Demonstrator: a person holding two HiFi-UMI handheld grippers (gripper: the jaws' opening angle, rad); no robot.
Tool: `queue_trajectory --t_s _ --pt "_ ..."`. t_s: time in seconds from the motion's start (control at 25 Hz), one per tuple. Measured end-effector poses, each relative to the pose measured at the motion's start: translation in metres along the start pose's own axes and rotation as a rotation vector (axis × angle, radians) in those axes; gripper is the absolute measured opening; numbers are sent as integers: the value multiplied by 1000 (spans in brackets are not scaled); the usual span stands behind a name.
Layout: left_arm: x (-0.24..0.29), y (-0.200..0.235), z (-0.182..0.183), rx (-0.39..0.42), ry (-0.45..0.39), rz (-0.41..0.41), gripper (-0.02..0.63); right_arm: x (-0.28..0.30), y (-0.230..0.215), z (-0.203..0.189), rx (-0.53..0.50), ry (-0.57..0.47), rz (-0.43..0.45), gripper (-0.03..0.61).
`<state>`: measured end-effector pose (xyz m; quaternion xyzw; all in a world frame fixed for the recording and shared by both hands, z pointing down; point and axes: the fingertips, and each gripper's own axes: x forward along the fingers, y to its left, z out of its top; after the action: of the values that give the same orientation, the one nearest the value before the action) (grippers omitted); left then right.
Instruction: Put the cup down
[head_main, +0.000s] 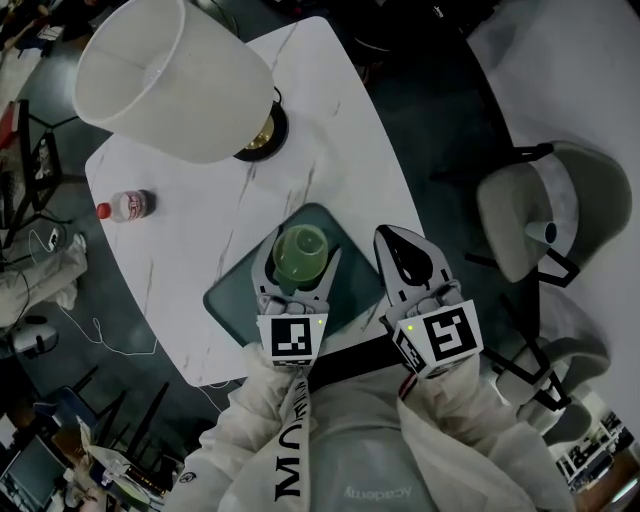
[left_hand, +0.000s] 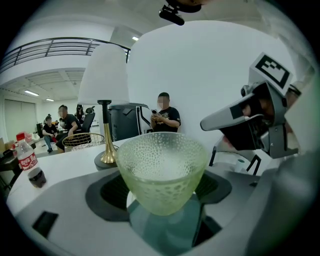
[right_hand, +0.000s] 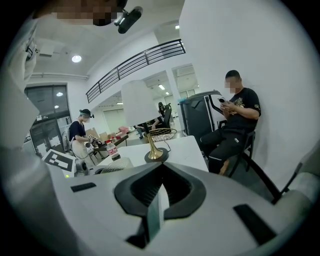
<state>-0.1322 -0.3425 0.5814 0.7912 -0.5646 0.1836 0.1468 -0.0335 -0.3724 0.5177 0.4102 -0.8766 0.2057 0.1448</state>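
Far left of the head view: small clear plastic bottle with a red cap (head_main: 125, 205), lying on its side on the white marbled tabletop (head_main: 340, 130). Well apart from the cup. Upper left: table lamp with a big white shade and brass foot (head_main: 165, 75), standing on the same tabletop.

Lower centre: dark teal square mat (head_main: 228, 297) near the tabletop's front edge. My left tongs (head_main: 297, 262) are over it, pinching the pale green pebbled glass cup (head_main: 300, 243) by its lower walls. In the left gripper view the cup (left_hand: 162, 170) stands upright and empty between the two pads, with the teal mat directly under its base. I can't tell whether the base touches the mat or hangs just above it.

Right of that: my right tongs (head_main: 398, 245), pressed together and holding nothing. The right gripper view shows the pads (right_hand: 155, 210) meeting edge to edge. They sit beside the cup, off the mat's right edge.

Far right: pale grey chair (head_main: 530, 215) on the floor, not involved.

Progress, my judgement: cup carried to the spot and lined up over the mat. Left to do: seat it if not yet down, spread the left tongs, back off.
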Motion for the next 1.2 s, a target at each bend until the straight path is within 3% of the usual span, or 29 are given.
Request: queue_trajectory --t_s 1.2 --pt "46 5 -28 20 52 -27 387 15 -24 -8 43 19 -47 6"
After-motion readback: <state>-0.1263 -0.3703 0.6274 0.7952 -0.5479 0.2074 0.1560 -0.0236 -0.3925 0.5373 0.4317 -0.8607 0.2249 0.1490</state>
